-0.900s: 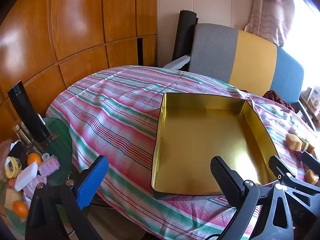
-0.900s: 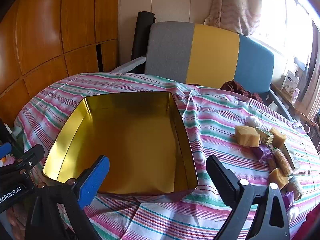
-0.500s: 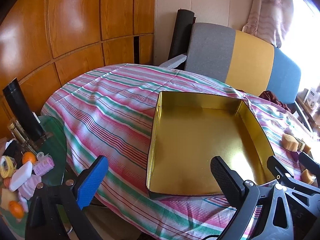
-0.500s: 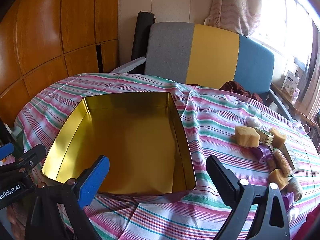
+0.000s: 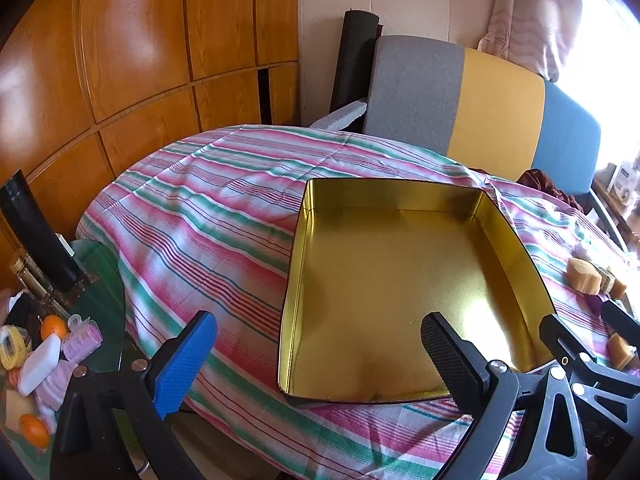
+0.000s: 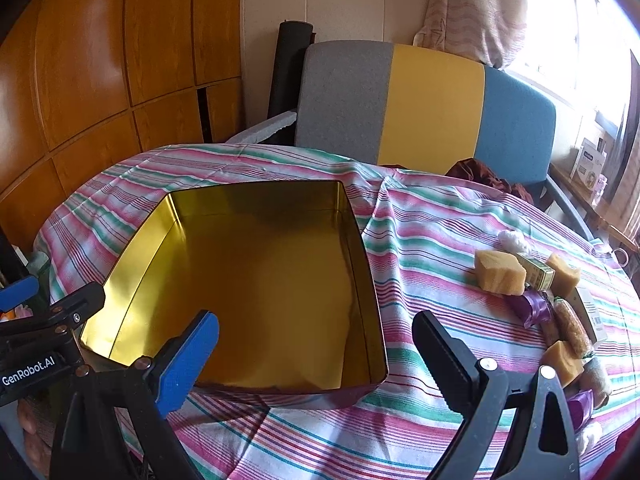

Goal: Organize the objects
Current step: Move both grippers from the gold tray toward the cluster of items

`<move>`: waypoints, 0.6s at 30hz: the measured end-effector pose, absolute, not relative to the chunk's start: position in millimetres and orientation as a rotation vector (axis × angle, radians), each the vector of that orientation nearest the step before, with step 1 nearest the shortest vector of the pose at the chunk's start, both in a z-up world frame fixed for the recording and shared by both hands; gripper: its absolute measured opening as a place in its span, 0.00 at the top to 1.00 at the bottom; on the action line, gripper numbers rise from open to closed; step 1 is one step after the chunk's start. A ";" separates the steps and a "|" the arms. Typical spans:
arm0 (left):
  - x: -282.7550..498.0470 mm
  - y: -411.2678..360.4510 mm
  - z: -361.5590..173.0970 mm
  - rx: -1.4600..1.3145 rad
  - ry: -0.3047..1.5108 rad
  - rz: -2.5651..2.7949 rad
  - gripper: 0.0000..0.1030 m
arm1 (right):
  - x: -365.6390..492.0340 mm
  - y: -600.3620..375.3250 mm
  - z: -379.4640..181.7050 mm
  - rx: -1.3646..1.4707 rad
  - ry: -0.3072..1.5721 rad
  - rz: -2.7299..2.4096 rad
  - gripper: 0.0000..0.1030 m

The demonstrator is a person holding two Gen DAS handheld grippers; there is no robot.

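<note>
You are holding both tongs wide apart, with nothing between their fingers. The left tongs [image 5: 320, 364] are hovering over the near left corner of the gold tin box [image 5: 400, 280]; the right tongs [image 6: 316, 356] are hovering over its near right corner.

The tin box is sitting open-topped on the striped tablecloth [image 5: 200, 216] covering the tabletop. Its near wall is lying close to the near edge of the tabletop, where the cloth is draping over. Its interior is showing only bare gold metal. In the left wrist view, a broad stretch of open cloth is lying to the left of the box and beyond it, up to the far edge.

In the right wrist view, open cloth is separating the box from a cluster of small items at the right side of the tabletop: a yellow sponge block [image 6: 499, 271], a small green carton [image 6: 536, 271], a second sponge block [image 6: 563, 276], a purple ribbon [image 6: 534, 308], a third sponge block [image 6: 562, 362] and a white cotton ball [image 6: 513, 240]. These are lying close together, several touching.

Behind the far edge a grey, yellow and blue chair back [image 6: 424, 108] is standing. To the left, below the tabletop, a green glass side table [image 5: 96, 280] is carrying oranges [image 5: 54, 326], pink hair rollers [image 5: 84, 338] and a dark bottle [image 5: 36, 236].
</note>
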State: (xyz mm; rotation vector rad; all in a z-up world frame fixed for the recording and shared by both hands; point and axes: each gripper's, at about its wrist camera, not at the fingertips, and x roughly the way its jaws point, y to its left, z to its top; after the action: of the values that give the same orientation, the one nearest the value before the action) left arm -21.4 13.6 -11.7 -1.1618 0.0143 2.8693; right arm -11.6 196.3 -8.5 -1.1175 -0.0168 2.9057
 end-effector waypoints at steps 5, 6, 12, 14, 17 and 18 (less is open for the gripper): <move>-19.8 14.5 -10.3 -1.136 0.024 2.854 0.00 | -11.8 200.3 -8.9 -1.121 0.007 2.900 0.04; -19.0 15.0 -9.9 -1.128 0.030 2.854 0.00 | -11.6 202.1 -7.9 -1.120 0.010 2.896 0.04; -16.8 16.8 -7.7 -1.123 0.029 2.833 0.00 | -8.9 211.4 -2.5 -1.101 0.048 2.888 0.04; -14.7 18.3 -5.8 -1.107 0.036 2.826 0.00 | -6.7 214.6 -1.1 -1.096 0.065 2.887 0.04; -11.4 21.3 -2.8 -1.081 0.053 2.815 0.00 | -3.4 220.8 0.6 -1.086 0.087 2.884 0.04; -10.0 22.9 -1.7 -1.066 0.071 2.815 0.00 | -2.8 222.5 0.9 -1.084 0.091 2.886 0.04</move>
State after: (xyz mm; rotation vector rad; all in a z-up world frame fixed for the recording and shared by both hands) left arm -10.0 22.9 -1.7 -1.0663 0.0708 2.8146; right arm -2.8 222.5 0.9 -1.0841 0.0907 2.8857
